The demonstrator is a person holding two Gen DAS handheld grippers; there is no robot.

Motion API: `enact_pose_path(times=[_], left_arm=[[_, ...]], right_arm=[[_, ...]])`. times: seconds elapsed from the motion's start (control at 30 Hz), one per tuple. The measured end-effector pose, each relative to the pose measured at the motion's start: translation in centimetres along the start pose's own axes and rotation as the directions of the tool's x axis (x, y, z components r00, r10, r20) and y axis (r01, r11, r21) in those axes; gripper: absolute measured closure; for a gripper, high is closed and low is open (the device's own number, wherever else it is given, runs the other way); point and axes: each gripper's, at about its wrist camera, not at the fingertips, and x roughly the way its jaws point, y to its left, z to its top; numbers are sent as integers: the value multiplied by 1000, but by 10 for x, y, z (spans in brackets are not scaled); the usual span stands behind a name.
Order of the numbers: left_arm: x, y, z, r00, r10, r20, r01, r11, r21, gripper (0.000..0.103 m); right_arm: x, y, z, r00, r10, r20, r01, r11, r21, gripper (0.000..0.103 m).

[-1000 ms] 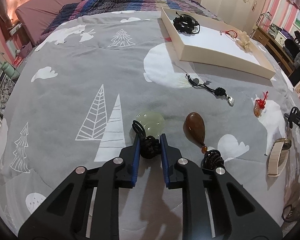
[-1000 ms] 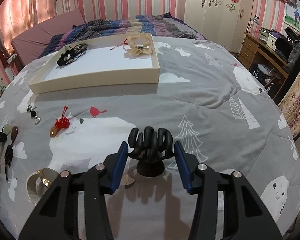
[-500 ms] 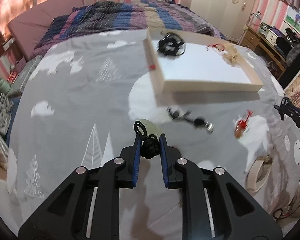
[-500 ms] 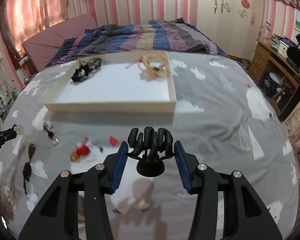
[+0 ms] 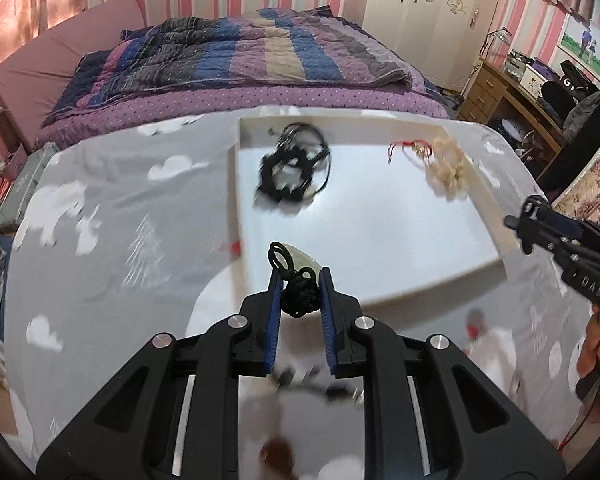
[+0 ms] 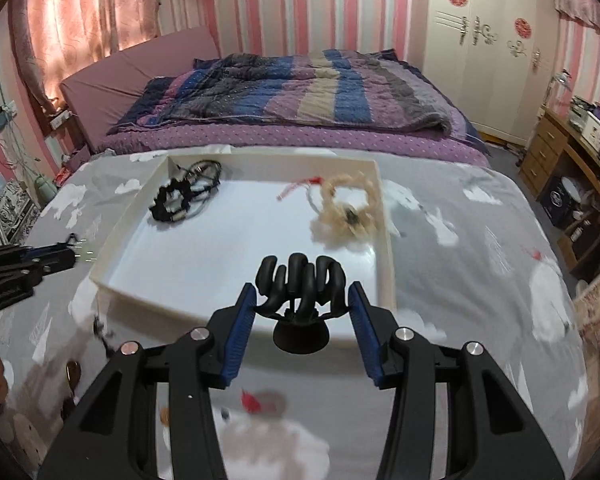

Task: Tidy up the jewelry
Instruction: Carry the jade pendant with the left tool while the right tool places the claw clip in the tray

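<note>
Unreadable white lettering, right gripper (image 5: 532,224)

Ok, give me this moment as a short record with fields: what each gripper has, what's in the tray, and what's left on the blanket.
left gripper: shut on the black knotted cord of a pale pendant, over the tray's near left corner
right gripper: shut on a black claw hair clip
tray: white, on the grey blanket
in tray: black beaded bracelet, cream ornament with red cord
left on blanket: several small pieces, blurred
</note>
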Motion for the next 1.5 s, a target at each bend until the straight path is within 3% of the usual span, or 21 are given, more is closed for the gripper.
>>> enact_pose_path(times=[0.23,0.5,0.63,0.97,1.2,1.33,1.5], left_arm=[[60,-25,49,999,-32,-40,32,999,-9,86],[118,-39,84,995,-56,-85,54,998,-23,86],[137,-46,94,994,-33,-101,31,999,-23,86],[148,-54,104,995,70,-69,-69,998,13,86],[148,-48,101,994,85,-72,-85,996,6,84],[137,-42,99,994,100,-53,-100,995,3,68],[113,-37,94,996,86,-28,-86,996,-8,58]], right_arm=[[55,4,30,999,31,-36,-32,999,-8,55],[113,1,55,995,52,-87,-50,998,27,55],[133,-4,64,994,38,-102,-33,998,47,55],[163,-3,71,993,-37,-115,41,999,29,55],[164,2,72,990,-74,-122,74,997,-5,54],[160,-1,72,989,-66,-135,66,998,-2,52],[137,1,74,993,-66,-103,65,998,-8,42]])
